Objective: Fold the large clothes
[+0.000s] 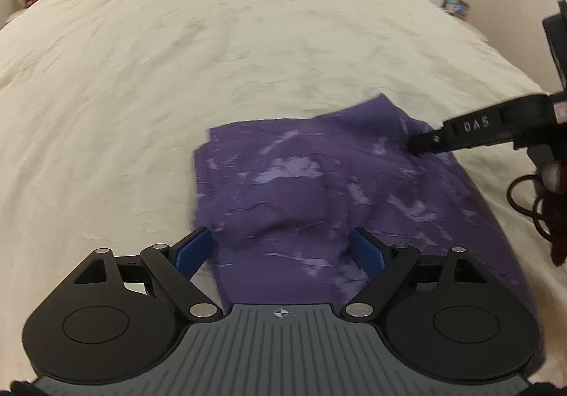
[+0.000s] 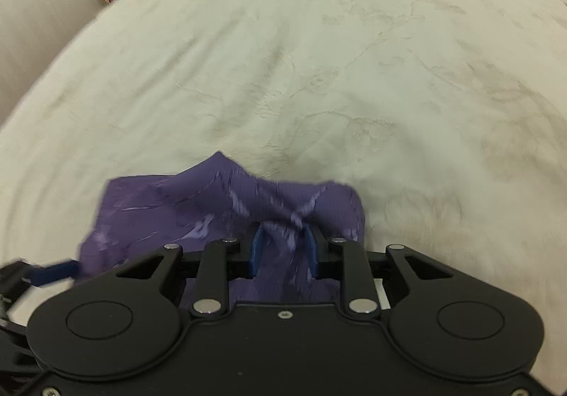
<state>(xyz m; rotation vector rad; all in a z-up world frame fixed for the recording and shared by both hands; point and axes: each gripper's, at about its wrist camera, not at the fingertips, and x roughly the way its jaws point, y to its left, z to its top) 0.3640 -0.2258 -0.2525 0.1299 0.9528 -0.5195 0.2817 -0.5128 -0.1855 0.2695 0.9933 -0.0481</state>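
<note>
while purple garment [image 1: 319, 190] lies part-folded on cream bedspread [image 1: 141, 77], r gripper [image 2: 283, 247] jaws narrow, pinching bunched cloth at far edge. l gripper [image 1: 280, 247] wide open over near part, holding nothing. advice: confirm pinch catches all layers, lift low, keep edges aligned.

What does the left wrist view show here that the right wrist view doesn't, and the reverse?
Only the left wrist view: the purple garment lying broad across the bed, the left tool standing wide open over its near part, and the right tool reaching in from the side, tips on the cloth.

Only the right wrist view: a gathered pleat of cloth between the right tool's narrowed fingers.

Both: the same garment on the cream bedspread, blurred clutter at the room's edges.
</note>
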